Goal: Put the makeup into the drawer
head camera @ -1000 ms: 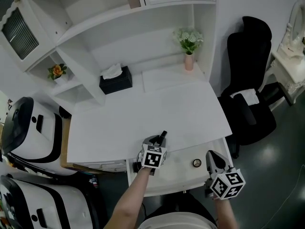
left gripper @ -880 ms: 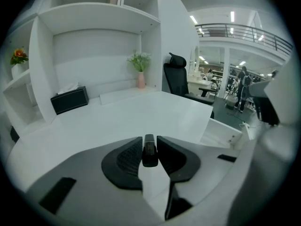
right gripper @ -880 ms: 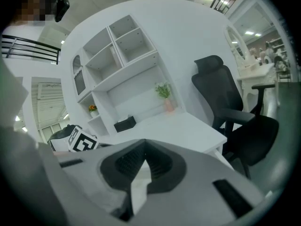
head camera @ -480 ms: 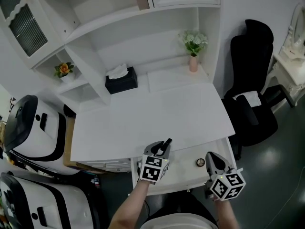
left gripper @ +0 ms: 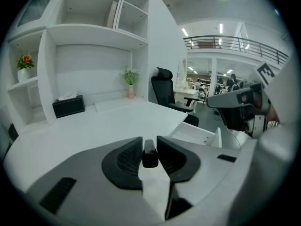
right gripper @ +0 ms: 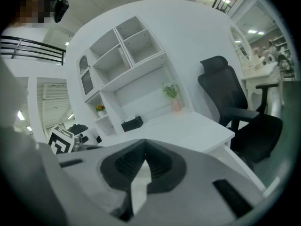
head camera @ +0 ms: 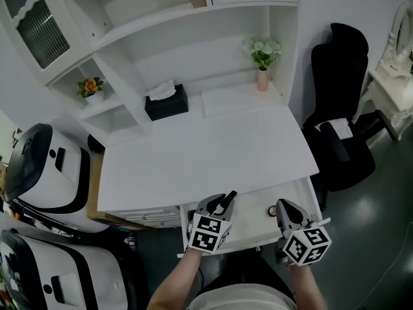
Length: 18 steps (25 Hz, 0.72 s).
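Smooth white surface (head camera: 206, 154) ahead of both tongs; open white drawer (head camera: 251, 223) beneath them. Right tongs (right gripper: 142, 147) closed, empty. Left tongs (left gripper: 149, 147) clamped on makeup (left gripper: 150, 160): slim black squared stick, above drawer.

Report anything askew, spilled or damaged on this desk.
Nothing stands out. The black tissue box and the pink vase of white flowers stand upright on the white desk; nothing is spilled. The pulled-out white drawer is expected, and the left gripper holds a slim black makeup tube.
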Motion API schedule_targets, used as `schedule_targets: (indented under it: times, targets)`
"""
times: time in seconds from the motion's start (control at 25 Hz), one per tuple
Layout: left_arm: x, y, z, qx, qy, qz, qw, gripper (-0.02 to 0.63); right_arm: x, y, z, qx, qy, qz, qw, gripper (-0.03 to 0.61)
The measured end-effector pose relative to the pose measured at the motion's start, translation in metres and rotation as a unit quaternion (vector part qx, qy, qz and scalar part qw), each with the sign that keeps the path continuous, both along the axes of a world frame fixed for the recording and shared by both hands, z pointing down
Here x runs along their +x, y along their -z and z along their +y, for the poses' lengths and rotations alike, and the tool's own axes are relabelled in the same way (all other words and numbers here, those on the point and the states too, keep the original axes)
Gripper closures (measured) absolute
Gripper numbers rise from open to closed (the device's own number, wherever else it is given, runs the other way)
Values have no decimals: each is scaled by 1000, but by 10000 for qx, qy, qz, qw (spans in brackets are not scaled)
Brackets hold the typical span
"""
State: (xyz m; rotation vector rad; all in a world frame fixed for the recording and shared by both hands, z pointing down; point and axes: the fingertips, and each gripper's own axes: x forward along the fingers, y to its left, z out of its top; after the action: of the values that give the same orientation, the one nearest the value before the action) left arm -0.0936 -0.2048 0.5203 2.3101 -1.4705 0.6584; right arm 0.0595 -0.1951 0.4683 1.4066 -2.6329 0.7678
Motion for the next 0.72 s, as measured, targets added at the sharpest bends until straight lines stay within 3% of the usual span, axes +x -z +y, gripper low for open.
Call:
schedule_targets:
  times: [0.36,0.72]
  targets:
    - [5,-21,23,-284,-240,-12,9993,517,-8,-1,12,-2,-2,8,10000,575]
    - [26,-78,25,-798,-641,-155,9946,517,7,-8,12,-94,-218,43,9997,575]
